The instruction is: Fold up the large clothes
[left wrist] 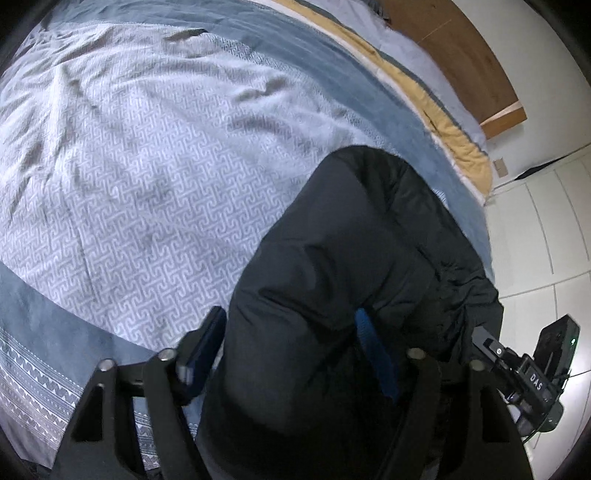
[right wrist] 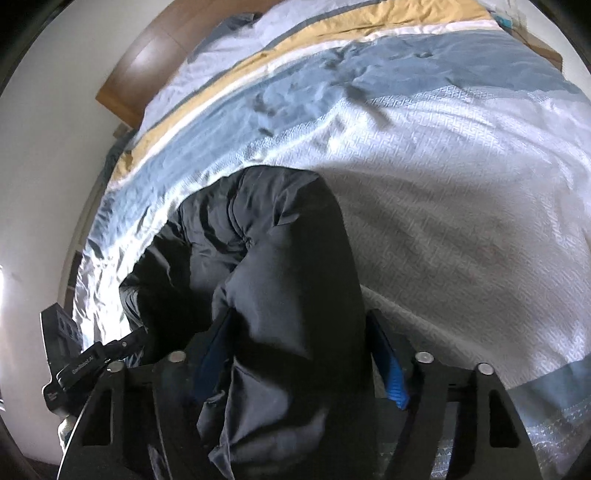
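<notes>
The jacket [left wrist: 343,258], a black padded one, hangs bunched above the near side of the bed [left wrist: 147,166], part of it seeming to drape on the patterned bedspread [right wrist: 461,184], though the contact is hard to make out. Its fabric fills the gap of both grippers: the left gripper [left wrist: 291,350] has its blue-padded fingers [left wrist: 376,354] spread fairly wide with a thick fold between them, and the right gripper [right wrist: 299,354] is likewise closed on a puffy fold, its fingers [right wrist: 393,373] pressing either side. By its look the jacket is soft, bulky and springy, light for its size but with a smooth shell that could slide out of a shallow grip; a deep bite on a seam, hem or shoulder would likely hold better than loose quilting. Beyond it lie a yellow-and-white strip of bedding [right wrist: 332,33], the wooden headboard [left wrist: 461,48], and pale floor tiles [left wrist: 546,221] beside the bed.
</notes>
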